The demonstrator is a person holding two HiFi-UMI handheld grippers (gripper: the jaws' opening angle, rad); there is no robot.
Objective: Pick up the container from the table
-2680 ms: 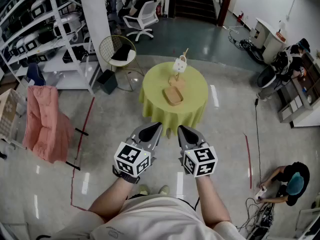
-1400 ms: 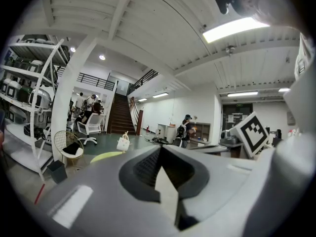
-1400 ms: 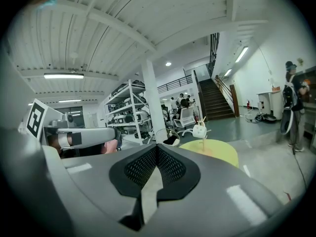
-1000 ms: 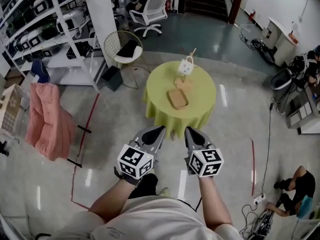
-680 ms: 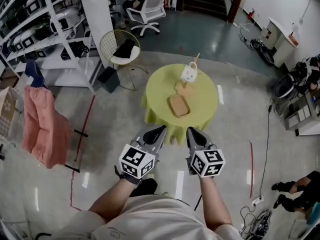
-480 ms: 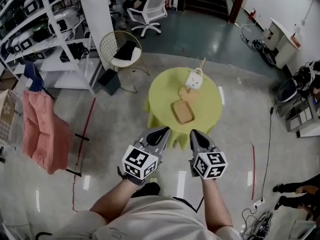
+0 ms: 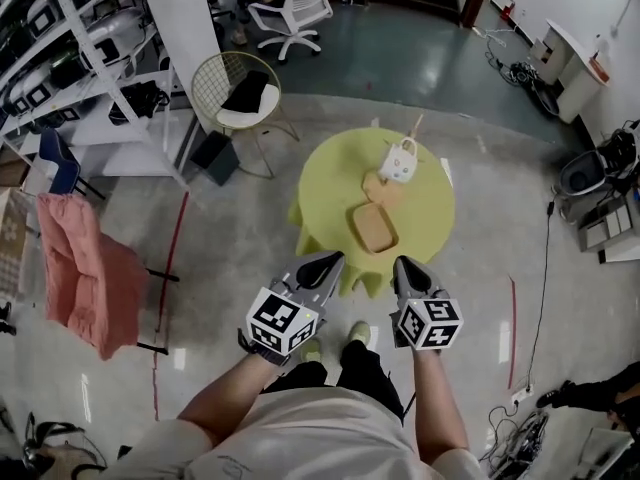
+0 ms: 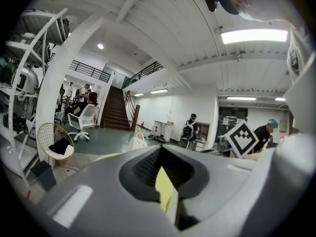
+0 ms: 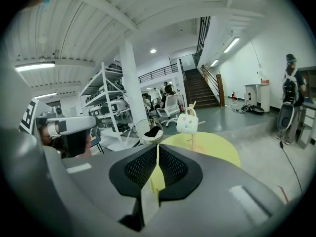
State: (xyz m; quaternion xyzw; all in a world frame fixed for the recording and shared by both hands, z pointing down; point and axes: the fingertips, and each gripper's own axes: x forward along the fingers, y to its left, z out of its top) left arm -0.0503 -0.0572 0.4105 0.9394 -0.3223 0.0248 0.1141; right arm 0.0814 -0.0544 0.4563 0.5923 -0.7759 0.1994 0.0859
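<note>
A shallow tan wooden container (image 7: 373,228) lies on a round table with a yellow-green cloth (image 7: 330,183), some way ahead of me. Behind it a white dotted bag (image 7: 398,161) hangs on a small wooden stand; the same bag (image 9: 187,123) shows in the right gripper view above the table (image 9: 217,149). My left gripper (image 7: 325,263) and right gripper (image 7: 408,266) are held side by side short of the table's near edge, pointing at it. The left gripper (image 8: 162,169) and right gripper (image 9: 157,164) are both shut with nothing between the jaws.
A wire chair (image 7: 235,93) and a white pillar (image 7: 180,28) stand left of the table, with metal shelving (image 7: 60,58) beyond. A pink cloth on a rack (image 7: 85,273) is at far left. A red floor line (image 7: 170,278) runs beside it. Cables lie at lower right.
The table has come nearer and drifted right in the head view as the person walks toward it. Both grippers keep their pose and stay shut.
</note>
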